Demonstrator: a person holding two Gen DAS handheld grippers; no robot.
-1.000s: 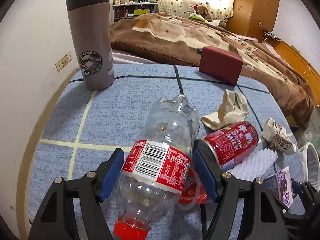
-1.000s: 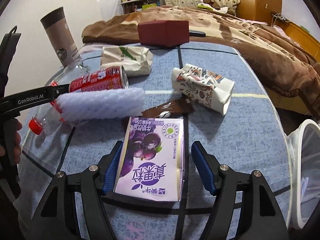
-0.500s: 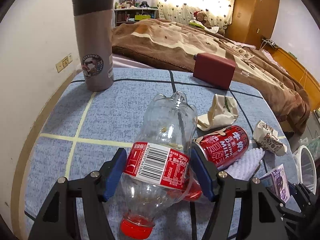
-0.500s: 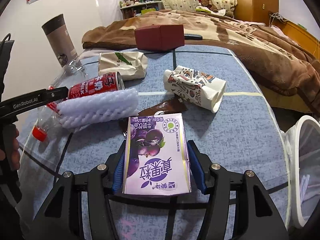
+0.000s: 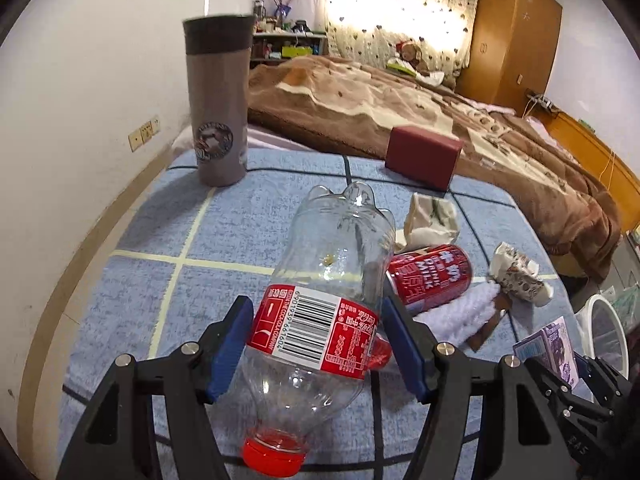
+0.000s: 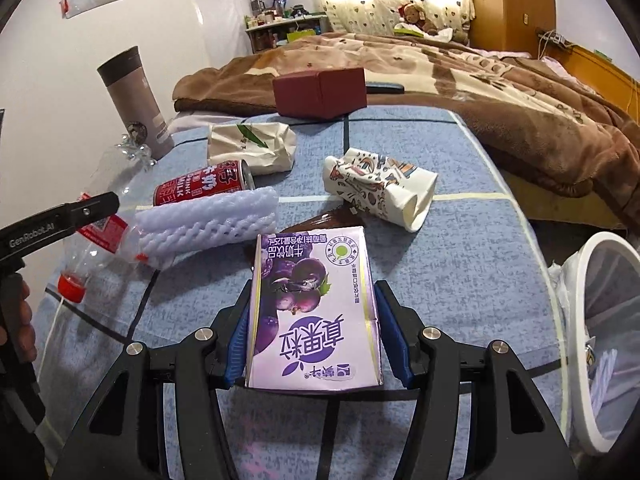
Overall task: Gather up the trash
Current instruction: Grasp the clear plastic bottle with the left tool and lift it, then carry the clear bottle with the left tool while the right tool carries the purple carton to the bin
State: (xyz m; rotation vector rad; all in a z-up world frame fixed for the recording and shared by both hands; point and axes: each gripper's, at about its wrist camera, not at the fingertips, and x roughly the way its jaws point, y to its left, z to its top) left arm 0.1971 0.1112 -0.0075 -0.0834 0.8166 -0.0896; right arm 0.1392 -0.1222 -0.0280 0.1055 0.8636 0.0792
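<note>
left gripper (image 5: 318, 346) jaws clamp the clear bottle (image 5: 320, 312); right gripper (image 6: 314, 338) jaws clamp the purple carton (image 6: 314, 312).

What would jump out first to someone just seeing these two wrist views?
Each tool is closed on a piece of trash: the left tool on a clear plastic bottle with a red label, the right tool on a purple milk carton. Behind them, a red can, white foam net and crumpled paper cup lie on the blue cloth. A white-rimmed bin is at the right.

Home bedroom: blanketed bed (image 5: 460, 120), wardrobe (image 5: 516, 36).
</note>
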